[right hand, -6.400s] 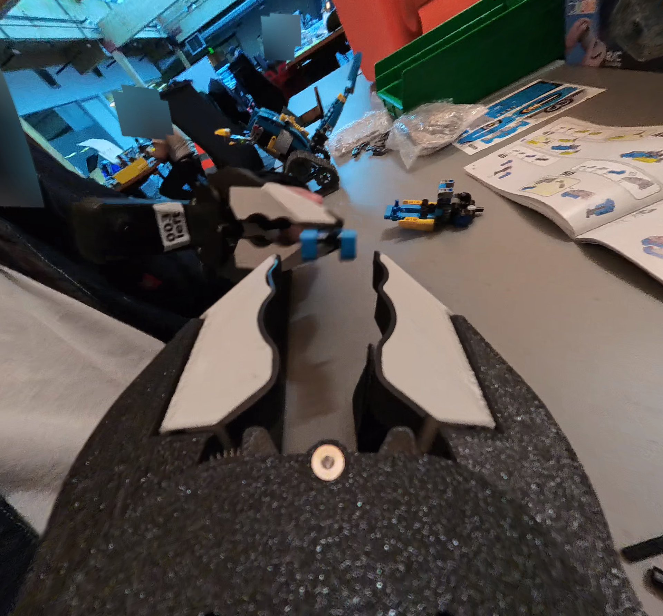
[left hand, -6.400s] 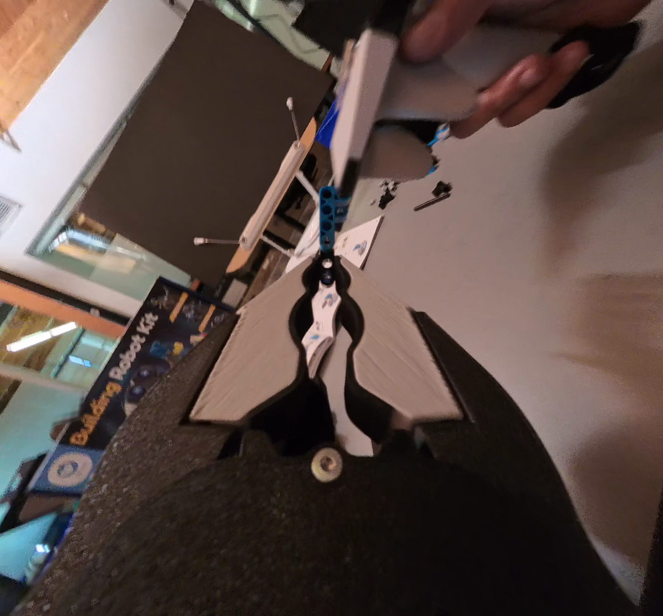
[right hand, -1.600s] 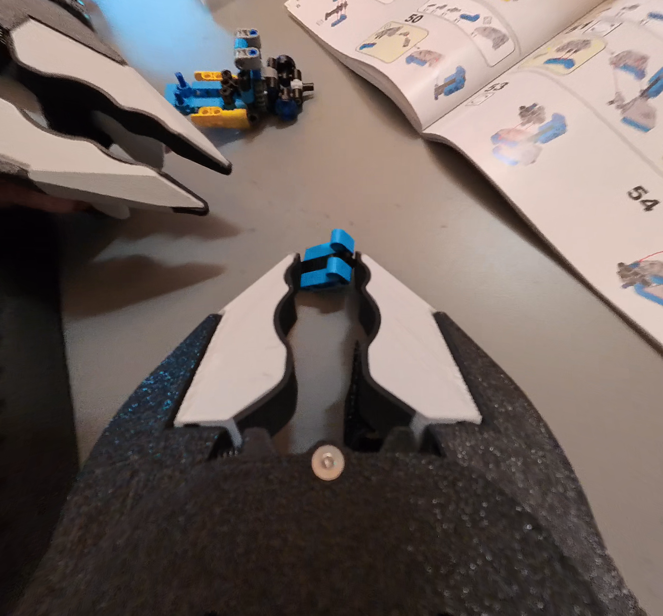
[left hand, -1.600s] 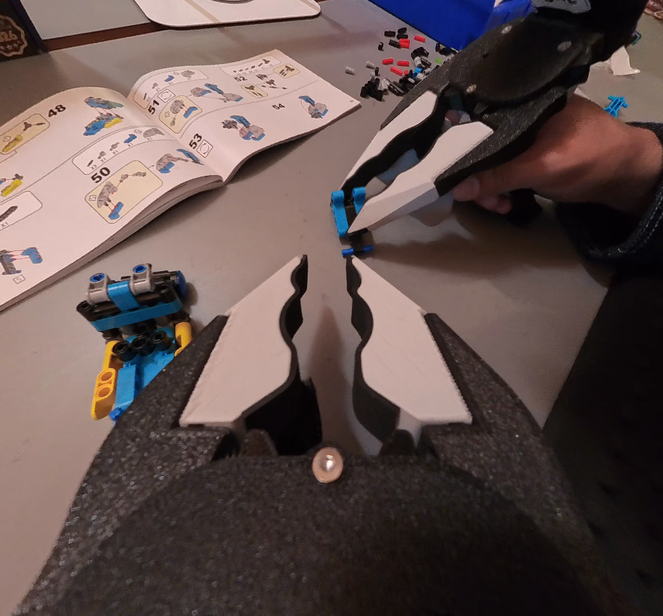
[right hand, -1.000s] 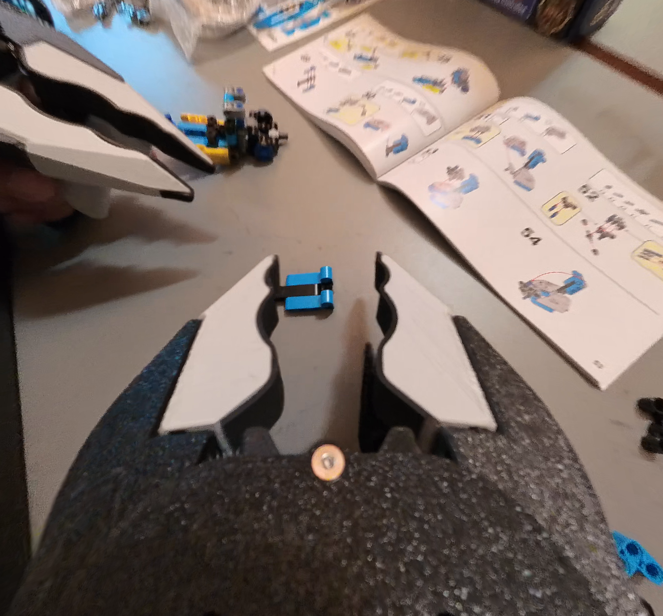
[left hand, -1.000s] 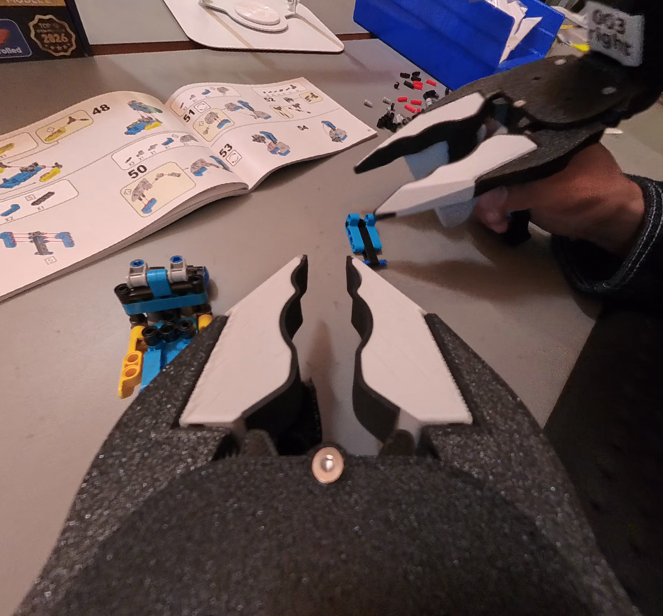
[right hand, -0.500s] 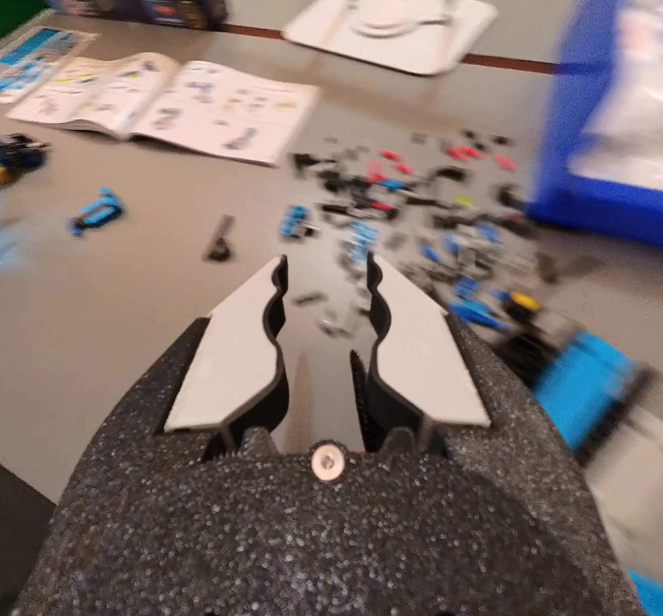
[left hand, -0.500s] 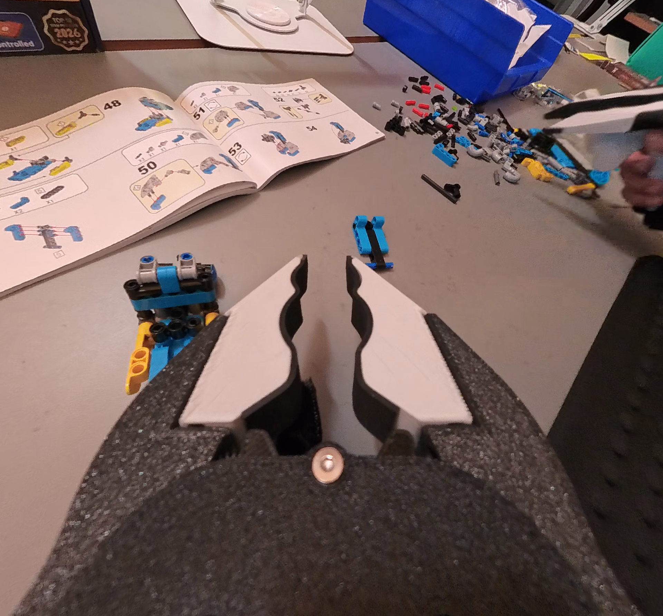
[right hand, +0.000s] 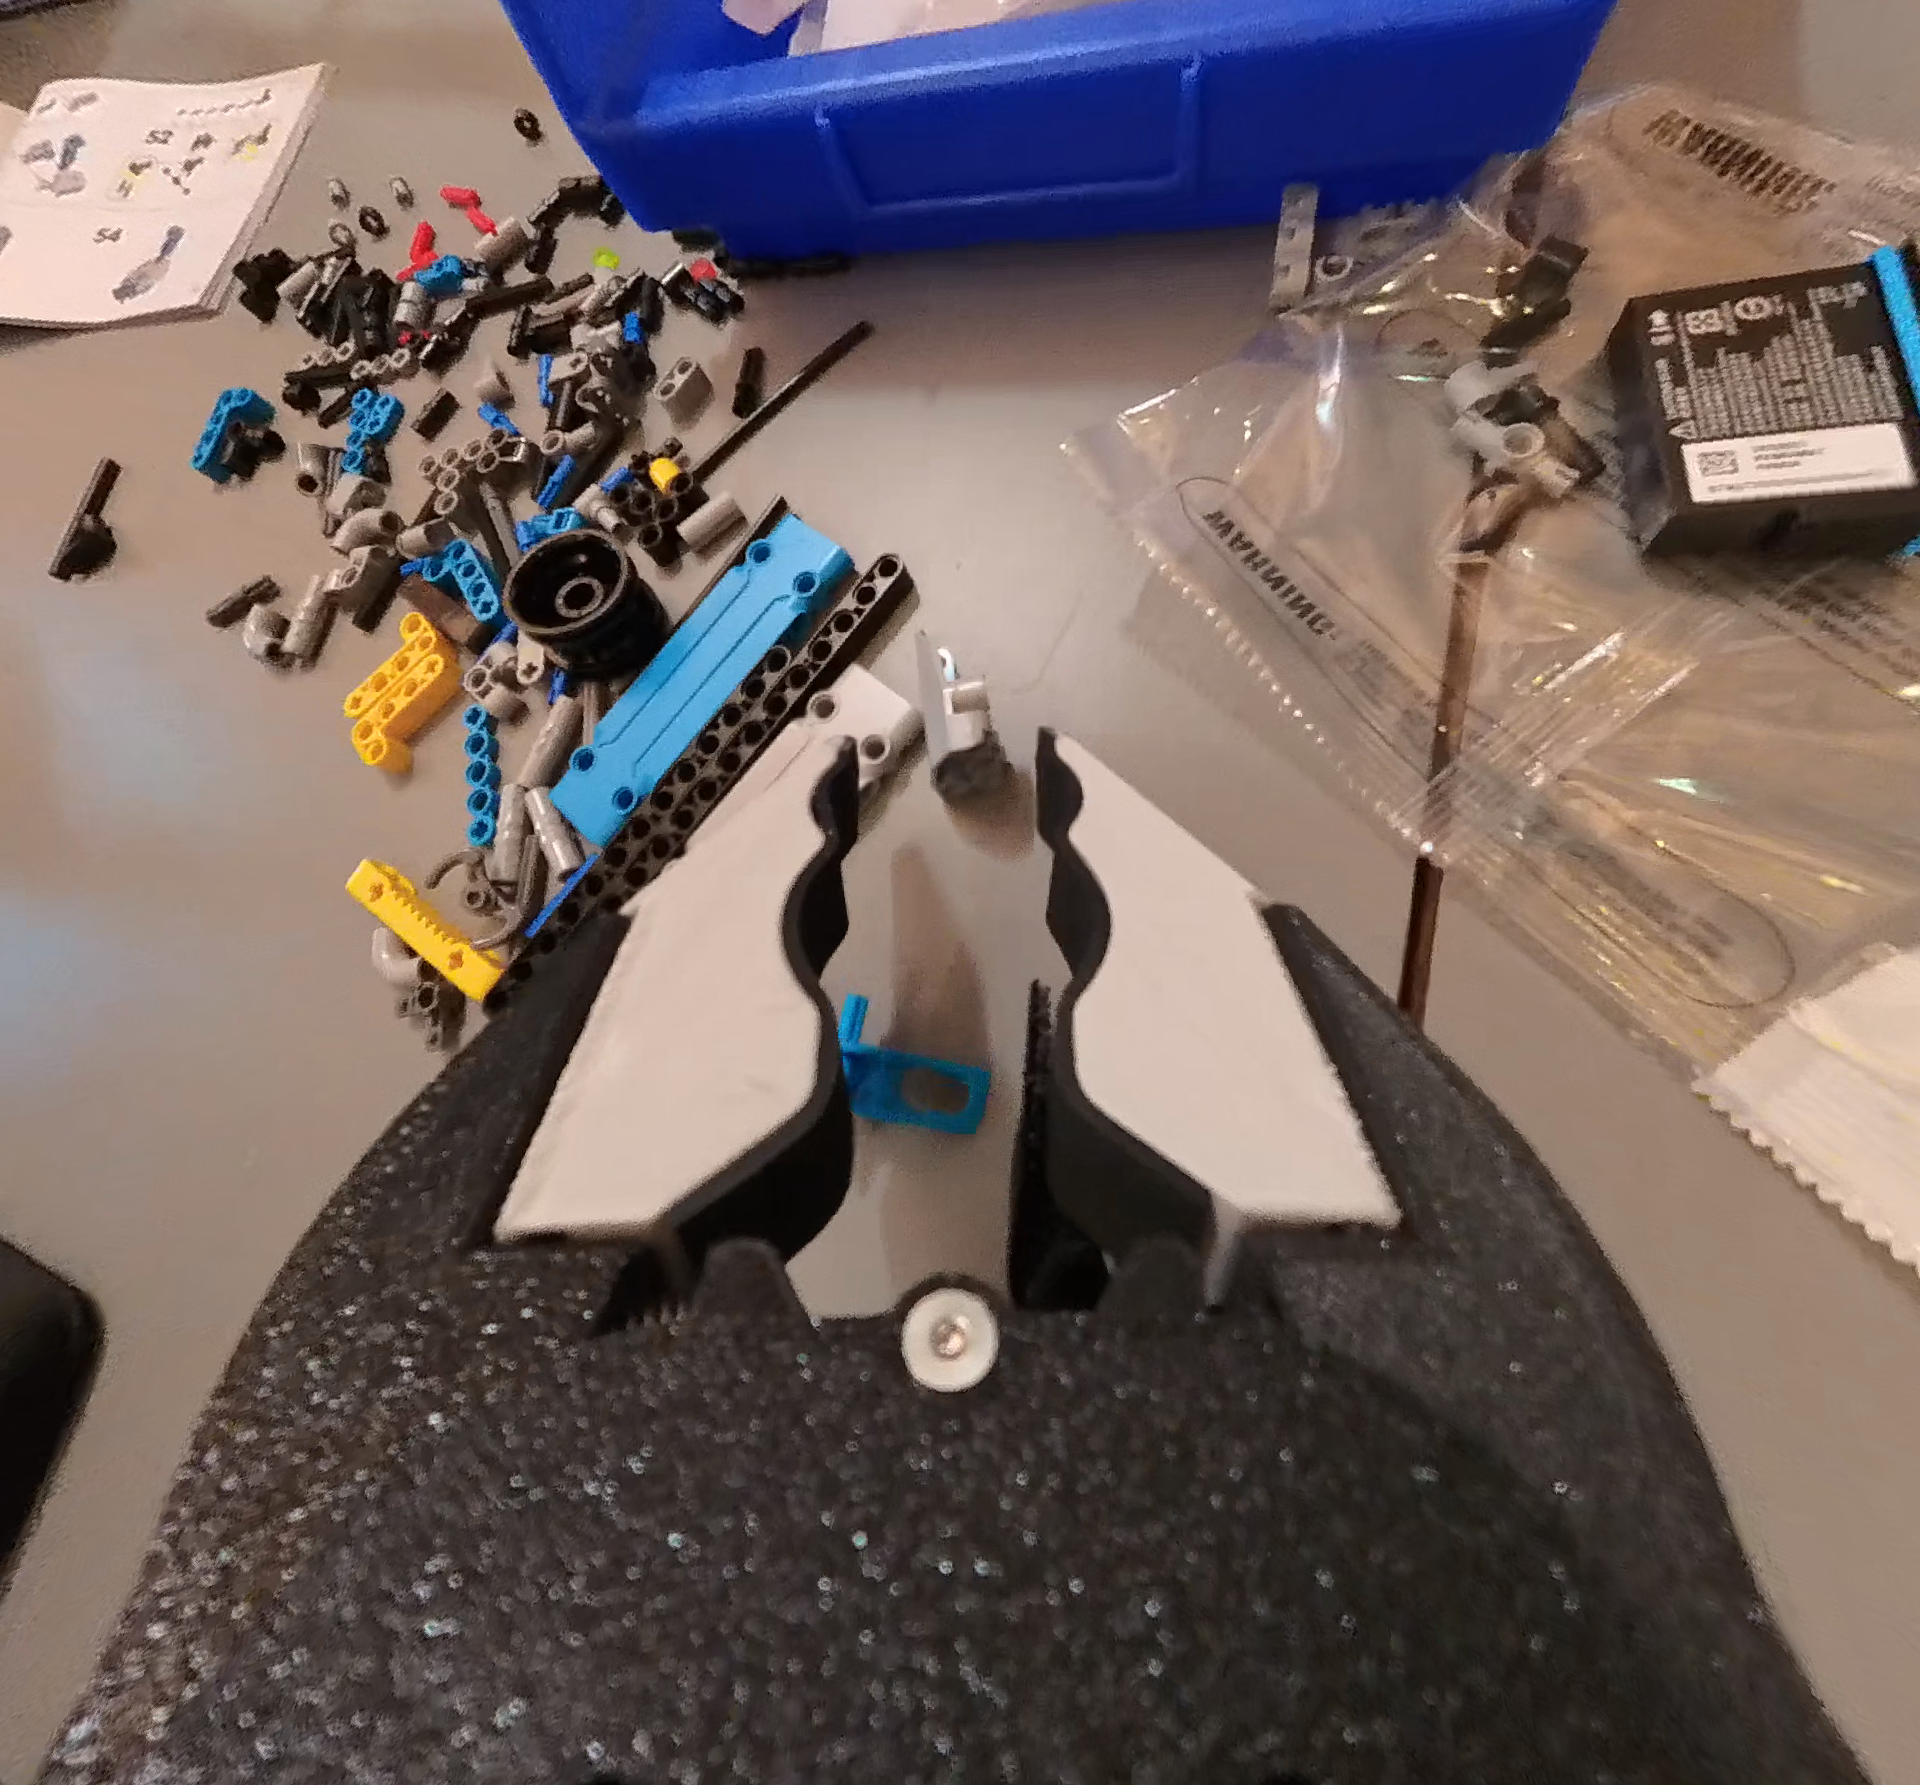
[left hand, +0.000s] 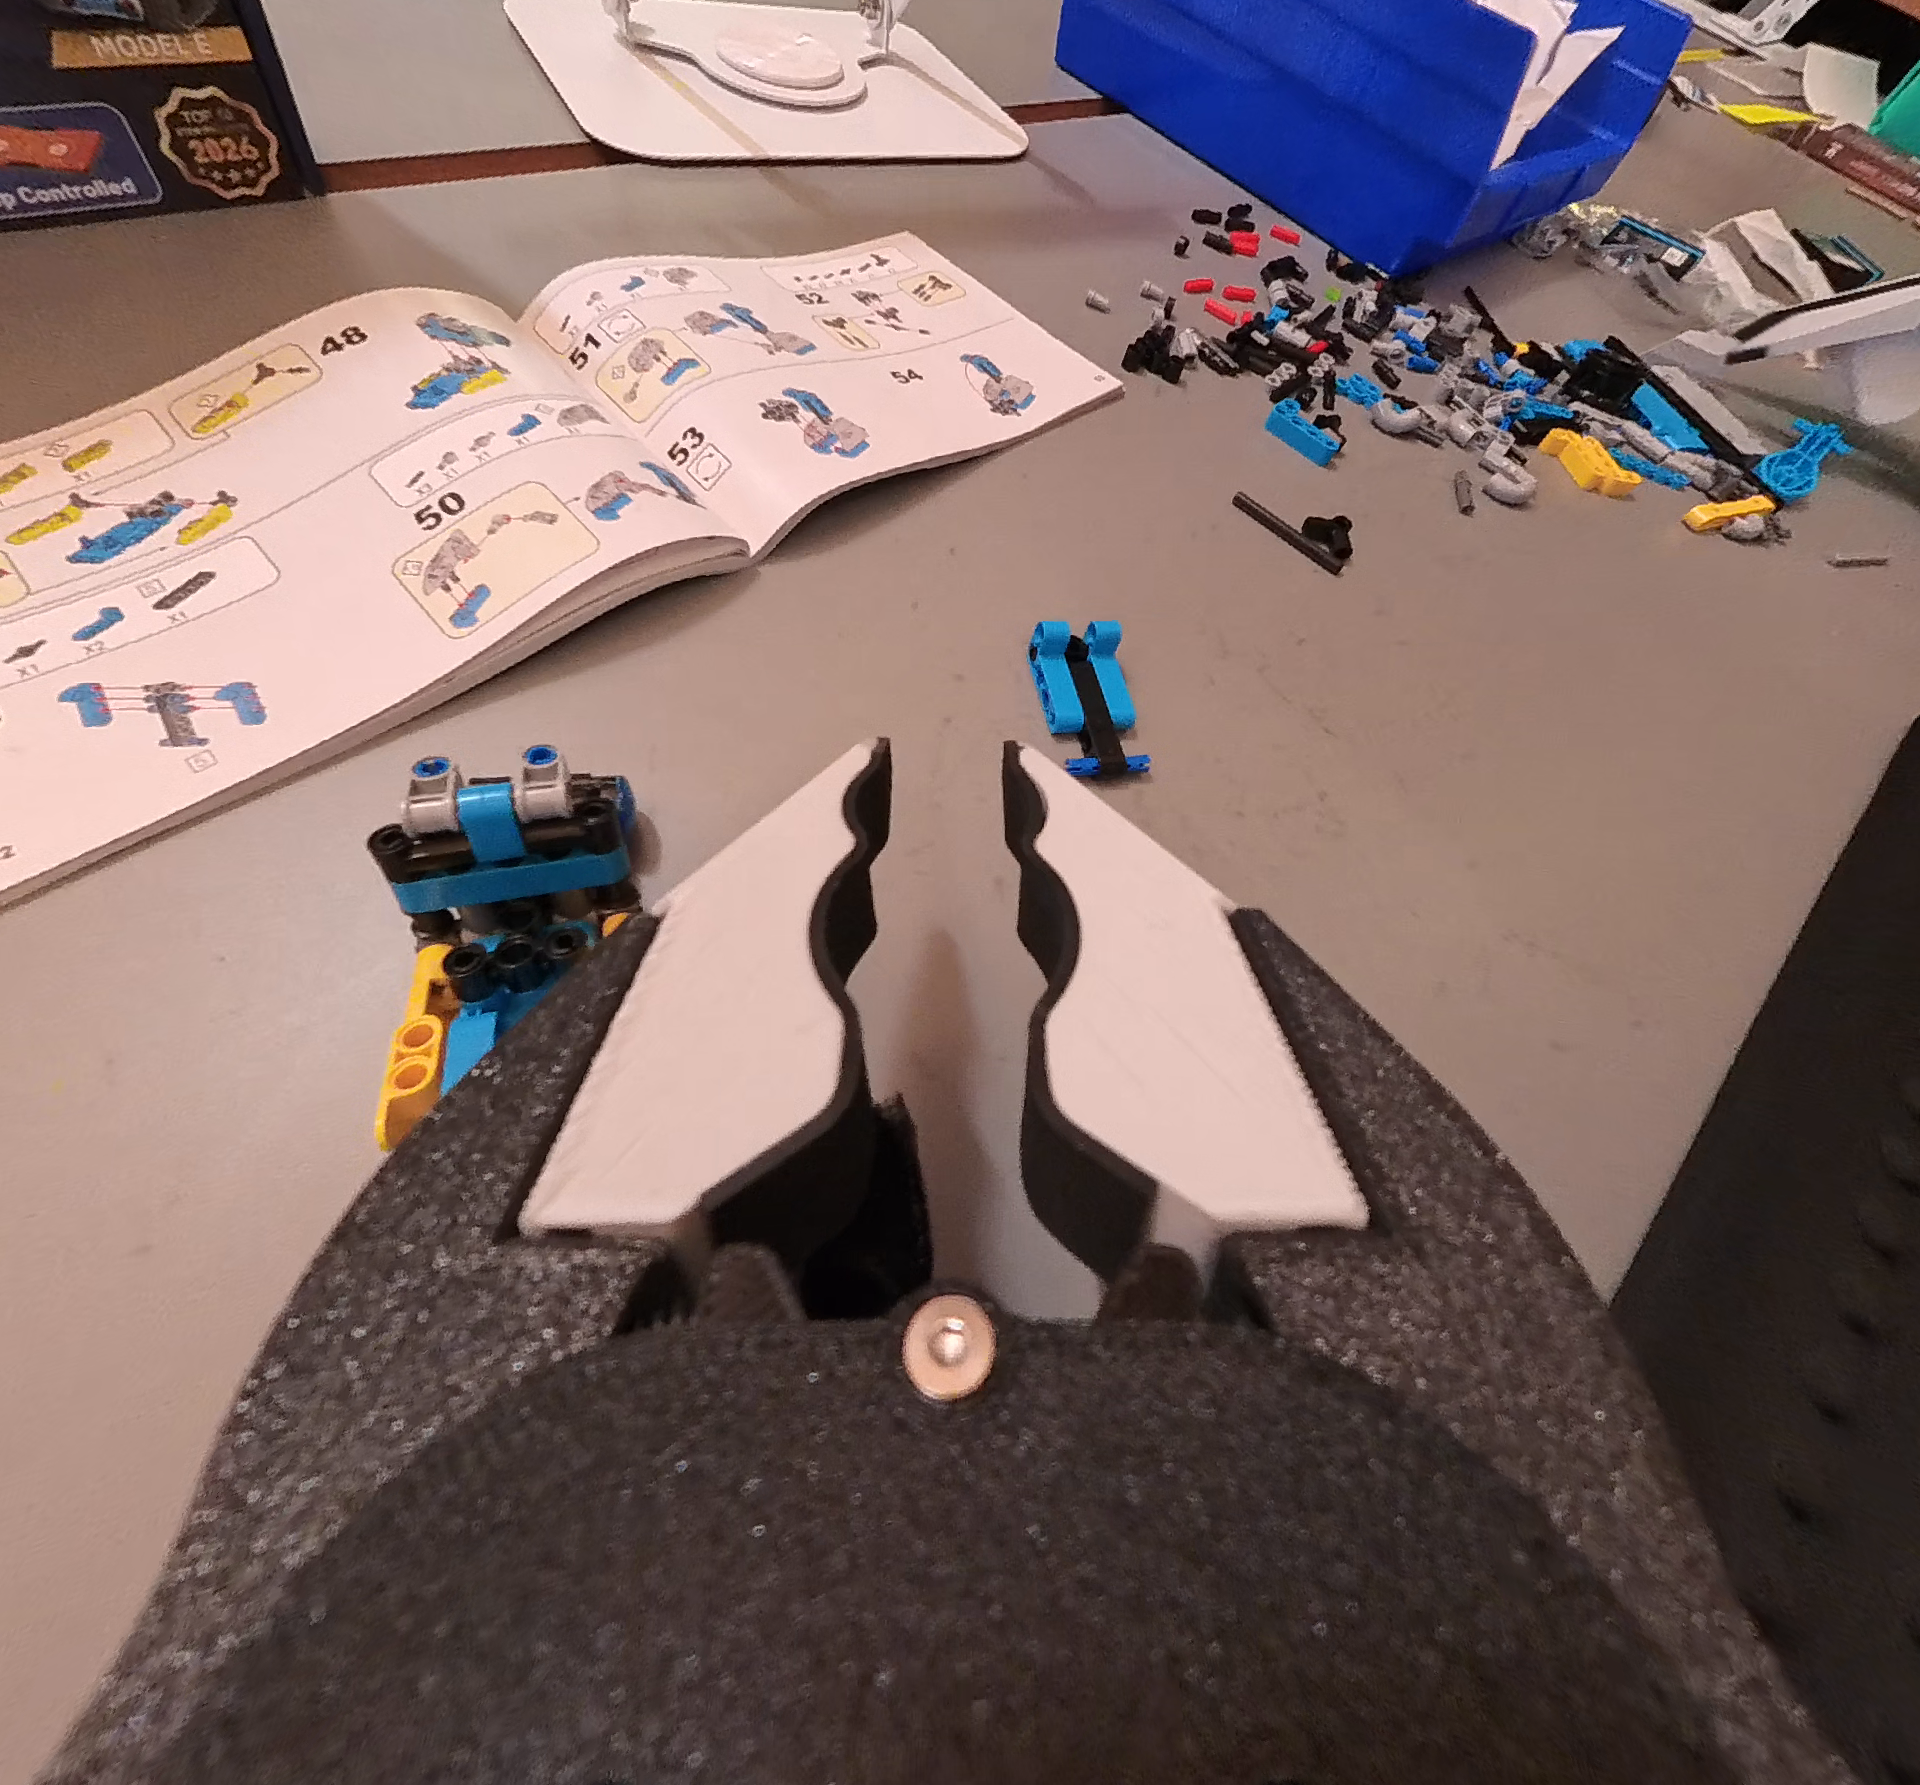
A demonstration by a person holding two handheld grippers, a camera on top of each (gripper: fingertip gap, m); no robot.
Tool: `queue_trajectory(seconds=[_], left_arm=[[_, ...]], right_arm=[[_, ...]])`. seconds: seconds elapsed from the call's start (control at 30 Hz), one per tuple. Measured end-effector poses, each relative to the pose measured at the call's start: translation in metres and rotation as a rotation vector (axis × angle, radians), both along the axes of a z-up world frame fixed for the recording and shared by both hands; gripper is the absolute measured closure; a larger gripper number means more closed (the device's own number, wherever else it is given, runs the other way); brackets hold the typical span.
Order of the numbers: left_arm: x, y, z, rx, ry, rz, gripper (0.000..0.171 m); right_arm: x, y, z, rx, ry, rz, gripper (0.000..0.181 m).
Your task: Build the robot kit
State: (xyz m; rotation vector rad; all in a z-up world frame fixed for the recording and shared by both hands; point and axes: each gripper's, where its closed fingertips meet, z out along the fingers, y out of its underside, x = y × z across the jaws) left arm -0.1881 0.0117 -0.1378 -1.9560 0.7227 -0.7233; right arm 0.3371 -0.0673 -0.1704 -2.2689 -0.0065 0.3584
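Currently the left tongs hover parted and empty over the grey worktop, nothing between the jaws. Just ahead and slightly right lies a small blue-and-black brick assembly, apart from the tips. A bigger blue, black and yellow build sits beside the left finger, partly hidden by it. An open instruction booklet lies beyond. The right tongs are also released and empty, low over the scattered loose parts pile; a small grey piece sits just ahead of the tips, and a blue piece lies on the worktop between the fingers. A blue bin stands behind, clear plastic bags to the right.
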Motion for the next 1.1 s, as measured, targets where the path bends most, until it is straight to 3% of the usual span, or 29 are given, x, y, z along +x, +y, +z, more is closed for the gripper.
queue_trajectory(seconds=[0.07,0.13,0.23,0.3,0.37,0.4,0.5,0.6,0.73,0.77,0.87,1.0,1.1], left_arm=[[-0.001,0.001,0.0,-0.005,-0.003,0.004,0.151],[-0.001,0.001,0.0,-0.005,-0.003,0.007,0.151],[-0.003,0.002,0.001,0.007,-0.001,0.016,0.151],[-0.003,0.003,0.0,0.007,0.004,0.018,0.151],[-0.002,0.003,-0.001,0.005,0.01,0.015,0.151],[-0.002,0.003,0.0,0.01,0.011,0.014,0.151],[-0.002,0.001,0.002,0.025,0.008,0.012,0.151],[-0.002,-0.002,0.004,0.033,0.005,0.007,0.151],[0.0,-0.005,0.005,0.039,0.0,-0.011,0.151],[0.003,-0.008,0.007,0.038,-0.013,-0.029,0.151],[0.009,-0.013,0.012,0.034,-0.056,-0.066,0.151],[0.008,-0.011,0.009,0.008,-0.054,-0.056,0.151],[0.006,-0.009,0.008,-0.006,-0.063,-0.045,0.151]], right_arm=[[-0.001,0.005,-0.004,0.003,-0.036,0.025,0.165],[-0.003,0.007,-0.002,-0.007,-0.101,0.051,0.168],[-0.034,0.013,0.043,0.141,-0.462,0.151,0.168],[-0.104,0.016,0.079,0.309,-0.734,0.32,0.168],[-0.19,0.014,0.09,0.441,-0.931,0.519,0.168],[-0.238,0.012,0.087,0.513,-0.938,0.611,0.168],[-0.349,-0.007,0.044,0.537,-0.839,0.921,0.168],[-0.38,-0.003,0.019,0.511,-0.781,1.003,0.168],[-0.385,-0.009,-0.013,0.342,-0.698,1.068,0.165],[-0.386,-0.011,-0.012,0.339,-0.661,1.058,0.166],[-0.387,-0.023,-0.004,0.26,-0.493,1.05,0.146],[-0.383,-0.036,0.012,0.193,-0.275,1.012,0.145],[-0.378,-0.04,0.007,0.112,-0.189,0.967,0.142]])
